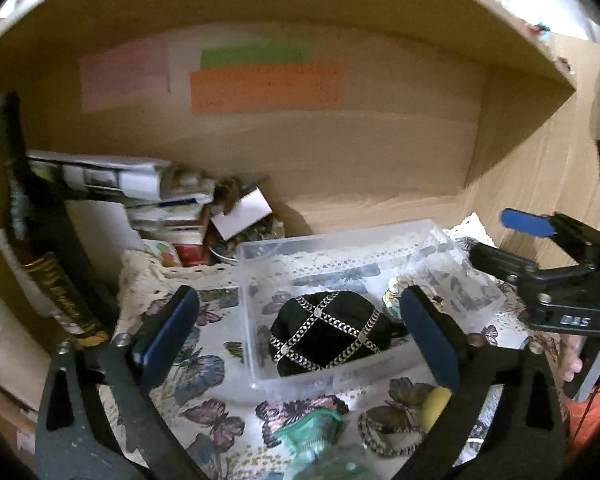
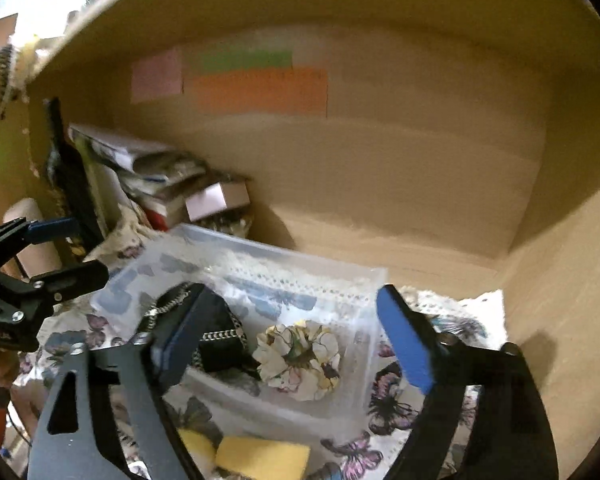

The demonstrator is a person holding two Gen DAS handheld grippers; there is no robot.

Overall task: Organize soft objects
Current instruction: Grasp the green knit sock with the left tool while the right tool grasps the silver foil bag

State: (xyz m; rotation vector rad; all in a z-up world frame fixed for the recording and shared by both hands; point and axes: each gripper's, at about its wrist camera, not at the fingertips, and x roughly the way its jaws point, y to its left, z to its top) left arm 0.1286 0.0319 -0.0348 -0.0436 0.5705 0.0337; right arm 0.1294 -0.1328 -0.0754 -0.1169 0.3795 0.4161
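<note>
Both tongs open, nothing held. Left tongs (image 1: 296, 336) hang over the near edge of the clear bin (image 1: 248, 254), jaws wide; black pouch (image 1: 328, 330) with silver chain trim sits in the bin right between the fingertips, a bit ahead. Right tongs (image 2: 288, 340) also gape wide above the bin (image 2: 376, 276), with the floral scrunchie (image 2: 300, 360) inside it between the pads and the pouch (image 2: 216, 332) partly hidden behind the left pad.

Not yet binned: green mesh thing (image 1: 312, 428) and a braided band (image 1: 384, 436) lie on the butterfly cloth (image 1: 204, 368) below and behind the left fingertips; a yellow sponge (image 2: 260, 458) lies under the right tongs, on the near side of the bin. So two soft items are in, about three remain, by my read.

Risks:
- Bin is light, thin plastic on a loose cloth; a pad clipping its rim could shove or tip it.
- Pinching the mesh thing low could catch the cloth too and drag everything.
- The tongs are close together; reaching across could knock them together.
- Sponge squashes, so an edge grip may slip.
- Clutter pile (image 1: 168, 208) beyond the left pad may topple if nudged.
</note>
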